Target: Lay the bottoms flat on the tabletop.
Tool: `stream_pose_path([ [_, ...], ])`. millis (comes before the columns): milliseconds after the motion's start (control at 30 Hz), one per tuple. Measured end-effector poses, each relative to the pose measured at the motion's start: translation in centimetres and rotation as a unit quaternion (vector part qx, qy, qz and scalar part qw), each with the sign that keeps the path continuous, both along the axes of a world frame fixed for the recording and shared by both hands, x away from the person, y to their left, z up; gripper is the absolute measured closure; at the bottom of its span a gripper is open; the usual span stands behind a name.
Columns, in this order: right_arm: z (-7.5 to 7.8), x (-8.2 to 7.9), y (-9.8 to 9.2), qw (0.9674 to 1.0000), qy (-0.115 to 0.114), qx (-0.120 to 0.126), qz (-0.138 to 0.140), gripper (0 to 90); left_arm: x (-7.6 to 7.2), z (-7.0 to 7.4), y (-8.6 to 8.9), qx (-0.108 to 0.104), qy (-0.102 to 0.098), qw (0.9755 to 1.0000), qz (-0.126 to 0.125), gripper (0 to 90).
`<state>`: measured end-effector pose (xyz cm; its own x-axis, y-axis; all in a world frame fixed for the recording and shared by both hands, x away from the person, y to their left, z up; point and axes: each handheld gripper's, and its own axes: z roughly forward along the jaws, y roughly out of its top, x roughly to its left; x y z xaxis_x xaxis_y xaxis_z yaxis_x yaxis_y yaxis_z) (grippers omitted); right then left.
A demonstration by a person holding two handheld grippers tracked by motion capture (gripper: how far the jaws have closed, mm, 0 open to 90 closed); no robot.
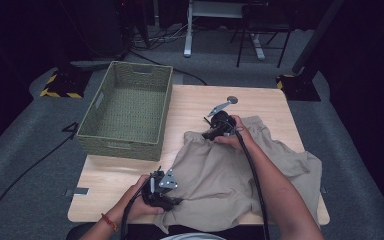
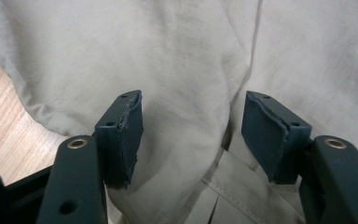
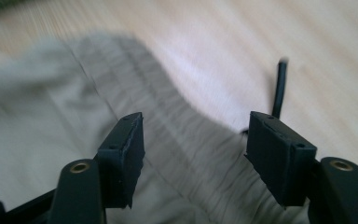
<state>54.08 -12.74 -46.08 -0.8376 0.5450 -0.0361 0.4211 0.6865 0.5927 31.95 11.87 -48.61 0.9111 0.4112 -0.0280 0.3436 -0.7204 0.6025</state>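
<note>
A pair of beige shorts (image 1: 240, 165) lies crumpled on the pale wooden table (image 1: 200, 100), to the right of a green woven basket (image 1: 130, 107) that stands open at the table's left edge, presumably ready to take the garment once folded. The right claw (image 1: 211, 131) hovers at the far end of the shorts, by the gathered waistband (image 3: 177, 140), the corner farthest from the person and nearest the basket; its jaws stand released, with the ribbed elastic below and between them but not pinched. The left claw (image 1: 172, 201) sits at the near end of the shorts, farthest from the basket, over a bunched fold beside a stitched hem (image 2: 223, 191); its jaws are likewise apart, cloth under the gap, nothing gripped. The two claws at opposite ends suggest the garment is about to be taken at two points and spread or folded. The fabric is thin, matte and limp, and creases softly; the waistband shows fine parallel puckers. The basket has a tight weave, straight walls and cut-out handles. The claw pads (image 2: 126, 135) are flat, dark blue-grey blocks with slightly frayed edges. The table has a light, smooth grain.
</note>
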Motion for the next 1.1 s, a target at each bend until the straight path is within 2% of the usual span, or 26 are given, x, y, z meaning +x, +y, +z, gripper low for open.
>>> stream_pose_path([
  [67,-1.0,0.1,0.1,0.9997,0.008,-0.025,0.002,37.3,-0.1,0.0,0.0,0.002,-0.001,1.0,0.0,38.8],
  [133,-1.3,0.4,-0.1,0.9999,0.011,-0.012,-0.002,37.8,-0.2,0.0,-0.1,0.003,-0.001,1.0,-0.005,38.3],
  [233,-1.5,0.8,-0.2,0.9999,0.007,-0.014,-0.005,38.4,-0.2,0.1,-0.3,0.004,0.007,0.9999,-0.009,38.3],
  [333,-1.6,1.3,0.0,0.9994,-0.005,-0.012,-0.031,38.4,-0.4,0.1,-0.5,0.004,0.001,1.0,-0.008,37.0],
  [400,-1.6,1.6,0.1,0.9984,-0.022,-0.019,-0.048,38.4,-0.6,0.2,-0.4,0.005,-0.009,0.9999,-0.001,35.4],
  [500,-1.7,2.2,-0.2,0.994,-0.054,-0.028,-0.091,38.6,-0.6,0.3,-0.2,-0.008,-0.003,1.0,0.0,34.5],
  [533,-1.8,2.5,-0.5,0.9912,-0.068,-0.032,-0.109,38.6,-0.6,0.3,-0.2,-0.005,0.001,1.0,0.002,34.4],
  [567,-1.9,2.9,-0.8,0.9867,-0.085,-0.039,-0.133,42.0,-0.6,0.2,-0.2,-0.002,0.004,1.0,0.0,34.8],
  [633,-1.9,3.4,-1.4,0.9805,-0.098,-0.048,-0.163,43.0,-0.7,0.0,-0.3,0.002,0.004,1.0,-0.001,34.0],
  [667,-1.8,3.6,-1.9,0.9789,-0.097,-0.04,-0.175,42.7,-0.7,0.0,-0.3,0.002,0.002,1.0,-0.002,34.0],
  [733,-1.6,3.7,-2.7,0.9808,-0.084,-0.011,-0.176,39.1,-0.7,0.1,-0.1,0.001,0.002,1.0,0.0,34.2],
  [767,-1.4,3.5,-3.0,0.9812,-0.084,-0.001,-0.174,39.8,-0.7,0.1,0.1,0.002,-0.001,1.0,0.001,35.5],
  [800,-1.1,3.2,-3.3,0.9804,-0.09,0.0,-0.175,40.3,-0.8,0.2,0.3,0.002,-0.005,1.0,0.004,36.2],
  [867,-0.1,2.5,-3.9,0.9811,-0.101,-0.003,-0.165,39.1,-0.8,0.3,0.7,0.002,0.0,1.0,0.009,39.0],
  [933,1.3,1.1,-4.7,0.9822,-0.114,0.013,-0.149,38.9,-1.0,0.3,1.1,0.003,0.0,1.0,0.008,41.8],
  [1000,2.8,-0.6,-6.0,0.9854,-0.113,0.033,-0.123,37.7,-1.2,0.2,1.3,0.0,0.004,0.9999,0.011,43.3],
  [1033,3.4,-1.6,-6.8,0.9857,-0.119,0.037,-0.114,38.2,-1.3,0.2,1.3,-0.001,0.004,0.9999,0.01,43.5],
  [1100,4.4,-3.7,-8.5,0.9885,-0.12,0.025,-0.089,37.8,-1.4,0.2,1.4,0.003,0.008,0.9999,0.01,46.0],
])
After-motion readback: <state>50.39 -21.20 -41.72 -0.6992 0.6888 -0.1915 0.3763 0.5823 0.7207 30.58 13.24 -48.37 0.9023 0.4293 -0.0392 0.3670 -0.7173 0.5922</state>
